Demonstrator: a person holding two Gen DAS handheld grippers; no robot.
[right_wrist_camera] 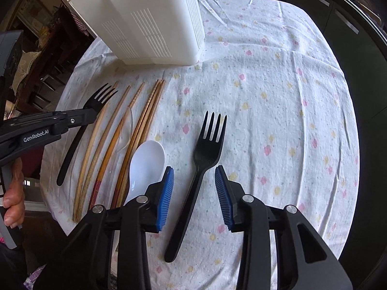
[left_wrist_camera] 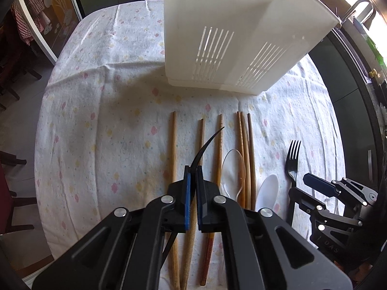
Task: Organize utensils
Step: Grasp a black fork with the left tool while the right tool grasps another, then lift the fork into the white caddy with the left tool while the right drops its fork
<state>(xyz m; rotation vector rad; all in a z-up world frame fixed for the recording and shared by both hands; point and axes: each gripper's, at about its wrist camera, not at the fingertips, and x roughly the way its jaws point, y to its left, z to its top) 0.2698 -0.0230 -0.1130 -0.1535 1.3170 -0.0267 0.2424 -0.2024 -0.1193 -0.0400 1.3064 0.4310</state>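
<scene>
My left gripper [left_wrist_camera: 192,174] is shut on a black plastic fork [left_wrist_camera: 205,145], seen edge-on, held above the chopsticks [left_wrist_camera: 173,154]; the right wrist view shows this fork [right_wrist_camera: 100,97] in the left gripper [right_wrist_camera: 92,113]. My right gripper [right_wrist_camera: 194,176] is open, its blue pads either side of a second black fork [right_wrist_camera: 205,154] lying on the cloth; this fork [left_wrist_camera: 293,159] and the right gripper [left_wrist_camera: 307,181] also show in the left wrist view. A white spoon [right_wrist_camera: 145,166], a clear spoon [left_wrist_camera: 233,169] and several wooden chopsticks lie in a row.
A white slotted utensil holder [left_wrist_camera: 229,36] stands at the far side of the table, on a flowered white tablecloth [right_wrist_camera: 278,96]. Dark cabinets and chairs surround the table.
</scene>
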